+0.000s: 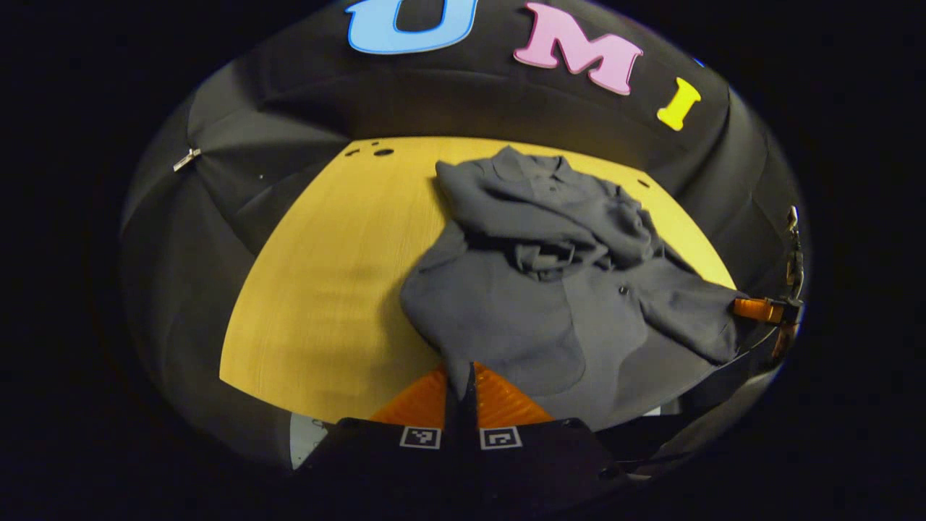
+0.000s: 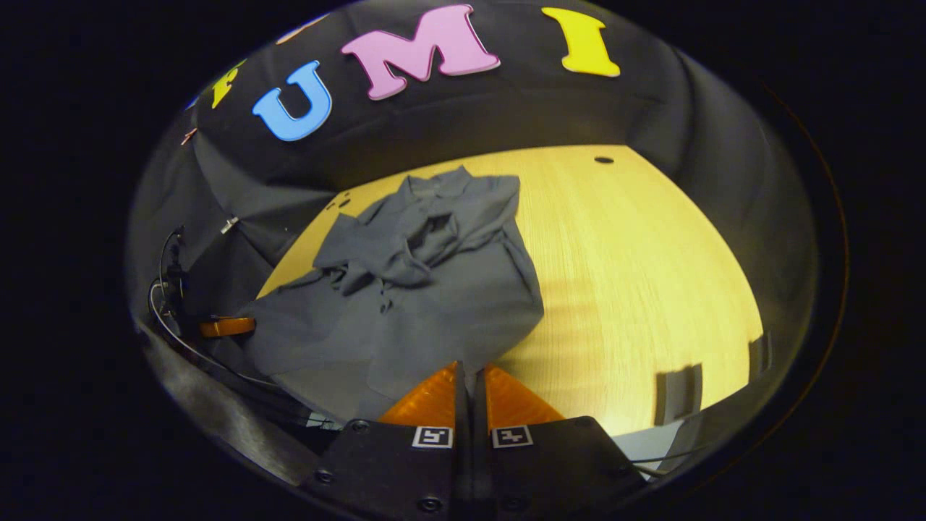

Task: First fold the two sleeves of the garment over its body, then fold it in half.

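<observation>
I see the table (image 2: 636, 275) with the grey shirt (image 1: 550, 289) spread on it, both sleeves bunched over the chest, collar at the far edge. My left tongs (image 1: 461, 387) are clamped on the shirt's near hem, cloth pinched between both fingers. My right tongs (image 2: 470, 383) are closed at the hem's other corner; can't tell if cloth is caught.

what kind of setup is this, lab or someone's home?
Most likely a staged recording booth, not a home: black cloth walls close in a bare light wooden tabletop. A dark grey button-up shirt lies on it, and both tongs, left and right, are pinching its near hem.
</observation>
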A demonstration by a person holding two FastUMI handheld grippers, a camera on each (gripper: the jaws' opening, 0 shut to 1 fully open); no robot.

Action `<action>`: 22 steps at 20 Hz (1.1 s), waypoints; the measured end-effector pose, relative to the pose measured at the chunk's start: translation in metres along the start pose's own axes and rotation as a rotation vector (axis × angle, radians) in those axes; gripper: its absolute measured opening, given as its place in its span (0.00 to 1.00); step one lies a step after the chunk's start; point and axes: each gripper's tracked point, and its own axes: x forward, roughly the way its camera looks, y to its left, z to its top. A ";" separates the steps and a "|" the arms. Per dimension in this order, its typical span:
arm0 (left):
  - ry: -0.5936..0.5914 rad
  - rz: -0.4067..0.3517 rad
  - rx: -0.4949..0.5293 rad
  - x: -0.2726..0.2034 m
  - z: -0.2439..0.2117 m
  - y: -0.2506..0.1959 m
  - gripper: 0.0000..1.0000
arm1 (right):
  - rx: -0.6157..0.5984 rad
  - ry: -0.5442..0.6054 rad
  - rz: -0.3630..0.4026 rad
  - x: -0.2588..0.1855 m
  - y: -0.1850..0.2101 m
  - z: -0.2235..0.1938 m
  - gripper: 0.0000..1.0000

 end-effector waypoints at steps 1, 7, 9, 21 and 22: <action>-0.025 -0.001 0.000 0.000 0.016 0.000 0.05 | -0.012 -0.035 -0.005 0.000 -0.001 0.019 0.05; -0.179 -0.015 -0.014 0.014 0.118 0.005 0.05 | -0.016 -0.210 -0.003 0.018 -0.003 0.119 0.05; -0.229 -0.010 -0.012 0.033 0.159 0.008 0.06 | -0.027 -0.247 -0.014 0.039 -0.009 0.154 0.05; -0.292 0.034 0.023 0.141 0.262 0.013 0.05 | 0.046 -0.276 -0.064 0.157 -0.055 0.231 0.05; -0.291 0.038 0.021 0.157 0.265 0.014 0.05 | 0.061 -0.262 -0.068 0.170 -0.062 0.230 0.05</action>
